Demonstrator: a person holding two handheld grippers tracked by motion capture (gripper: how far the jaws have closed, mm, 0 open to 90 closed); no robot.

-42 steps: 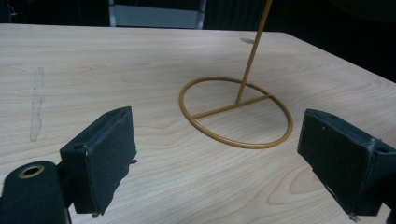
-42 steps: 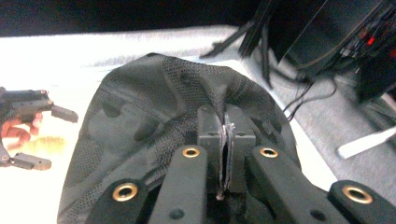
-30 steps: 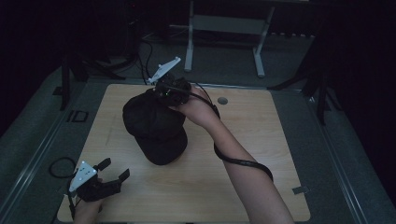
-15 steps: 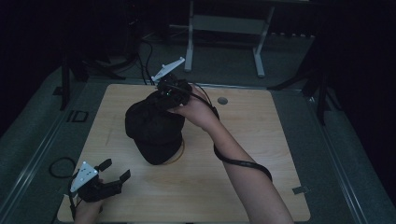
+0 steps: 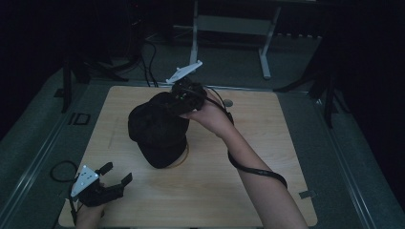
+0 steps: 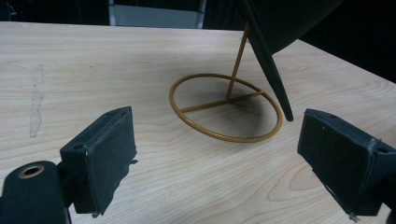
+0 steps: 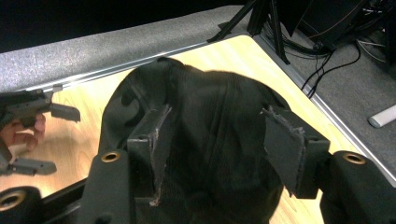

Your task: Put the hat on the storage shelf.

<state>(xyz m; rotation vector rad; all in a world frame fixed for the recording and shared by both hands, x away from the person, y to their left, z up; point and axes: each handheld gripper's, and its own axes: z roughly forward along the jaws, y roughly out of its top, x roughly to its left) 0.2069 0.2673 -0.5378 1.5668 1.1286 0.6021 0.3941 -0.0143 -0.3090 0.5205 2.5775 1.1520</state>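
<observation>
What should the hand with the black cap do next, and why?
Probably draw the open right gripper back from the black cap. The cap already hangs on the gold wire stand, and the jaws stand apart on either side of its crown without pinching it.

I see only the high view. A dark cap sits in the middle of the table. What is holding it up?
Observer: A thin yellow wire stand: a ring flat on the table with an upright rod going up into the cap.
Operator: Are the right tongs closed on the cap?
Observer: No. The right tongs are open, one jaw on each side of the cap's fabric.
Operator: And the left tongs?
Observer: The left tongs are open and hold nothing, facing the stand's ring.
</observation>
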